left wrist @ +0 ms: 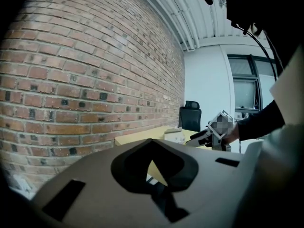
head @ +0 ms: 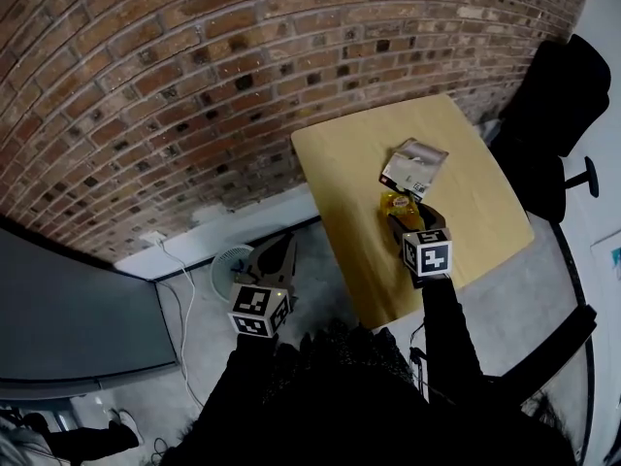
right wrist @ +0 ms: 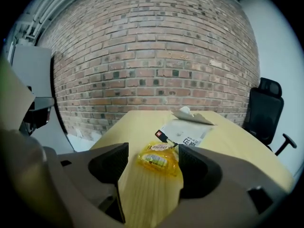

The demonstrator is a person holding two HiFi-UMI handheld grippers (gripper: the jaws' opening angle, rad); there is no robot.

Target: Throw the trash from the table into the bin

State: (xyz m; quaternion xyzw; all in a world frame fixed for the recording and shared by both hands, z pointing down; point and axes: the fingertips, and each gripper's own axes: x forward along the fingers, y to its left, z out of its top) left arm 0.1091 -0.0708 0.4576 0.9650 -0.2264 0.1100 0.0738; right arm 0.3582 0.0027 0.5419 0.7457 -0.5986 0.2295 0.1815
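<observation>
A yellow packet [head: 397, 202] [right wrist: 159, 159] lies on the wooden table [head: 340, 163] [right wrist: 247, 156]. Just beyond it is a flat white-grey packet [head: 413, 167] [right wrist: 184, 133] with a crumpled white scrap [right wrist: 190, 114] behind. My right gripper [head: 404, 224] [right wrist: 153, 152] is open and low over the table. The yellow packet lies between its fingertips, and neither pad presses on it. My left gripper [head: 279, 258] [left wrist: 152, 141] hangs off the table's left edge, shut and empty. It is above a white round bin [head: 219, 260] on the floor. From the left gripper view the right gripper [left wrist: 209, 136] shows over the table.
A brick wall [head: 175, 85] runs behind the table. A black office chair [head: 558, 115] [right wrist: 266, 109] stands at the table's far right end. A grey panel [head: 78, 318] and a white cable [head: 184, 299] lie left of the bin.
</observation>
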